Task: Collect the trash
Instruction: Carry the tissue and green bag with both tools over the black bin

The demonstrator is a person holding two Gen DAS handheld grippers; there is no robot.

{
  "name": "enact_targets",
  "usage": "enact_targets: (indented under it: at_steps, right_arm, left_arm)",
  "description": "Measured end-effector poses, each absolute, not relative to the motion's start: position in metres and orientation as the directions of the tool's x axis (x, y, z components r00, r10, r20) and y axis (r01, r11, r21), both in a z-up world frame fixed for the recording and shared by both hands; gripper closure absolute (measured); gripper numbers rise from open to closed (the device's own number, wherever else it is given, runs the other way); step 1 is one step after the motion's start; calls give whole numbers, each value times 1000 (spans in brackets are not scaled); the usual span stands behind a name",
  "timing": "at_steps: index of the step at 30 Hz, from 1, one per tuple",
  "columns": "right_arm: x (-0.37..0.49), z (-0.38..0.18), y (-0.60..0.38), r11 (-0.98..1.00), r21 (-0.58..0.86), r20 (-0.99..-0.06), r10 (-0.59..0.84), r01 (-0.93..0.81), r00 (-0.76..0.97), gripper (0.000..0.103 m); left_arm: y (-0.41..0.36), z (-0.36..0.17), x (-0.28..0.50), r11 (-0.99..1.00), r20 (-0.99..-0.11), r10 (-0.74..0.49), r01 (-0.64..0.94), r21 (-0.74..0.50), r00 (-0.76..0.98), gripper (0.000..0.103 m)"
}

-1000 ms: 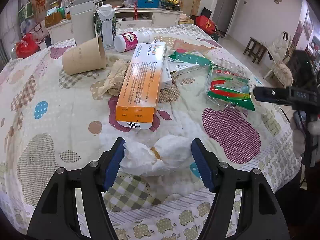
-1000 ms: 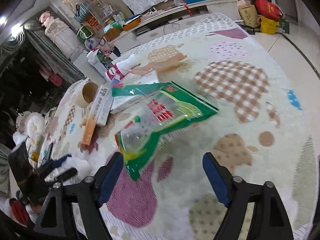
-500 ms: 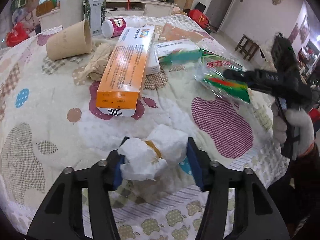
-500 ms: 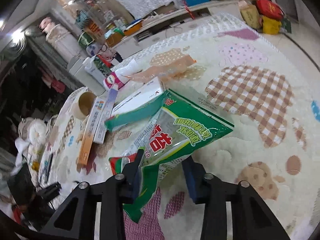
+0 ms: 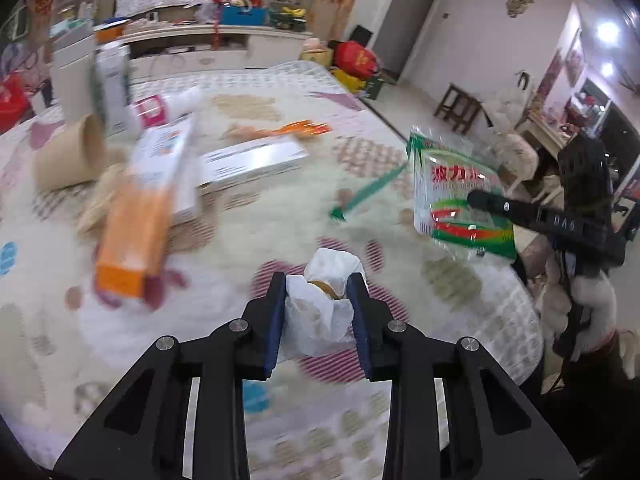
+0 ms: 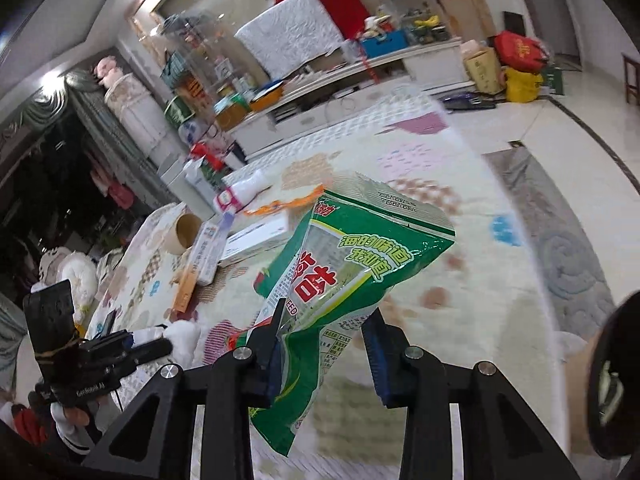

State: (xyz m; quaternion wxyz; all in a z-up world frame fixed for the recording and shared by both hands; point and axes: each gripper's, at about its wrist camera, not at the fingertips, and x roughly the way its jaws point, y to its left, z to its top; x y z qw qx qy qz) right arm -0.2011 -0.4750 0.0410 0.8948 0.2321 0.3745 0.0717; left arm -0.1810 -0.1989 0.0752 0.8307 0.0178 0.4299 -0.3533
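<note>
1. We find the left gripper [image 5: 320, 312] closed on a crumpled white tissue wad [image 5: 325, 304], the wad pinched between both blue pads and apparently clear of the patterned tablecloth [image 5: 280, 216].
2. We find the right gripper [image 6: 326, 340] holding a green snack wrapper [image 6: 352, 264]. Its left pad presses the wrapper; the right pad stands slightly apart from the film, so we judge the grip to be narrow and partial. In the left wrist view the wrapper [image 5: 456, 196] hangs in the air past the table's right side.
3. Done so far, in our judgement: two pieces of trash picked up, one per gripper. Neither is deposited; we see no bin in either view.
4. Left on the table: an orange-and-white carton [image 5: 148, 208], a flat white box [image 5: 252, 160], a tipped paper cup [image 5: 70, 156], a pink-labelled bottle [image 5: 160, 110], an orange wrapper [image 5: 288, 130], a green strip [image 5: 368, 190] and a tan crumpled paper [image 5: 100, 200] beside the carton.
5. An upright milk carton [image 5: 112, 84] stands at the far edge; we cannot tell whether it is trash.
6. We assess the task as early, most items uncollected.
</note>
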Motion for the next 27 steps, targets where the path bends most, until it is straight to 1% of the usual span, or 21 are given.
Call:
enact_targets:
  at_steps: [1,2,7,15,27]
  right_arm:
    - [-209,42,-484,882,466,-636,287,61,716,69]
    - [-216,43,-492,883,464,-636,274,74,721,69]
    - [-246,44,-528,879,455,-643,211,146,736,69]
    - [-288,45,-575,851,464,-635,125,247,762,69]
    - [-342,46,-644,794,451,-647,-24,408,762,69]
  left_arm:
    - [-207,77,-182,738,-724,-582,616,-277,371,78]
    - [-216,79,-183,728,-719,-589,628,-274,368,79]
    - [-254,86,-192,684,-715,-611,681,-261,340,79]
    - [-296,89,-202,642,-713,-636,715,-277,295,80]
    - [-380,95,-219,546,-702,-671,800,-250,239,80]
